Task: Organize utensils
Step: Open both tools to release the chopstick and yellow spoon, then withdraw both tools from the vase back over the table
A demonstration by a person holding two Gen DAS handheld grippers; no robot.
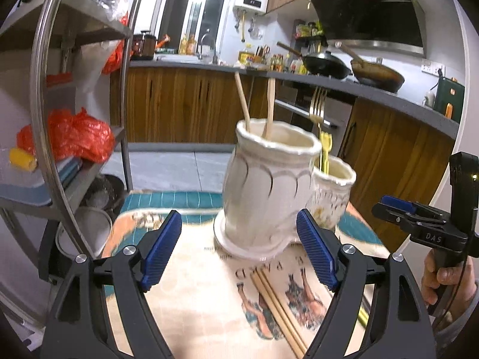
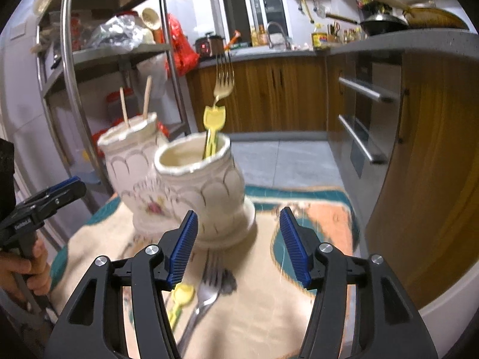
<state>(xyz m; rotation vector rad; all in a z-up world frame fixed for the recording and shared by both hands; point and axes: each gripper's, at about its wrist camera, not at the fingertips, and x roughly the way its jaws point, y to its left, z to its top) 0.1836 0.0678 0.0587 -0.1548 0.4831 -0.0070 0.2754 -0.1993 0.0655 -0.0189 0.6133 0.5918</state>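
A white ceramic double holder stands on a printed cloth. Its taller cup [image 1: 266, 179] [image 2: 125, 161] holds two wooden chopsticks [image 1: 271, 104] [image 2: 146, 97]. Its shorter cup [image 1: 332, 197] [image 2: 203, 185] holds a gold fork [image 1: 318, 104] [image 2: 224, 80] and a yellow plastic fork [image 1: 325, 149] [image 2: 213, 119]. My left gripper [image 1: 239, 248] is open and empty, just in front of the taller cup, above loose chopsticks [image 1: 278, 305] on the cloth. My right gripper [image 2: 238, 245] is open and empty, above a steel fork [image 2: 203, 296] and a yellow plastic utensil [image 2: 181, 299].
The printed cloth [image 1: 197, 284] [image 2: 269, 314] covers a small table. A metal shelf rack [image 1: 74, 119] [image 2: 113, 53] with red bags stands to the left. Wooden kitchen cabinets [image 2: 434, 179] and a counter [image 1: 389, 95] lie to the right and behind.
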